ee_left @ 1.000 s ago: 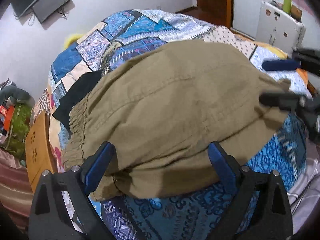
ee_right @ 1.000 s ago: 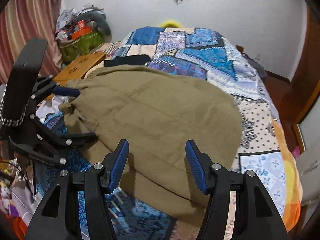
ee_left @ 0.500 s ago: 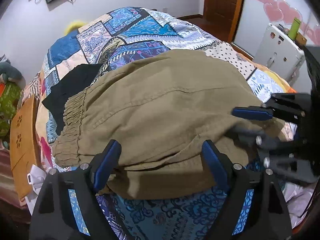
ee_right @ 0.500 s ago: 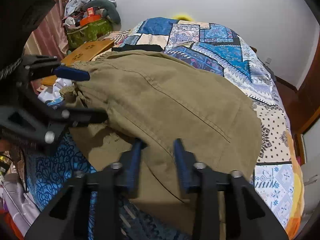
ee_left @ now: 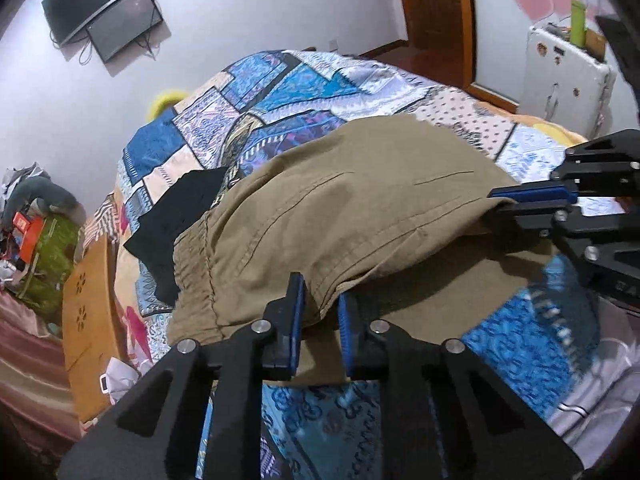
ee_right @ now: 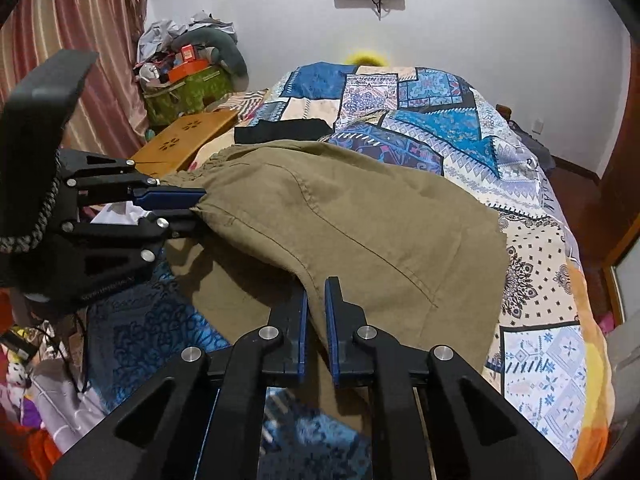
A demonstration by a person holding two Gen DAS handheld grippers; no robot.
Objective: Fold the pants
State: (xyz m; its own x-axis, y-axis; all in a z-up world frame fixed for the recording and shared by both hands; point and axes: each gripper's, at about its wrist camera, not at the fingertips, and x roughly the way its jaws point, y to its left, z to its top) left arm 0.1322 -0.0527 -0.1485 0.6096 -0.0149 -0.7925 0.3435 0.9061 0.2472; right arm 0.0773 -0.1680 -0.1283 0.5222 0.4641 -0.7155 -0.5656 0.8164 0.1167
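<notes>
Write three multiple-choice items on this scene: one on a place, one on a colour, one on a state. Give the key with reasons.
1. Where does the black cloth lie?
A. On the bed beyond the pants' waistband
B. On the floor
C. On top of the pants

2. What colour are the pants?
A. Khaki
B. Red
C. White

3. What is between the right gripper's jaws?
A. Nothing
B. The pants' edge
C. The bedspread

Key: 1 A, the black cloth lies flat past the waistband. 2 A, the pants are khaki. 3 B, the right gripper pinches the pants' fabric.
</notes>
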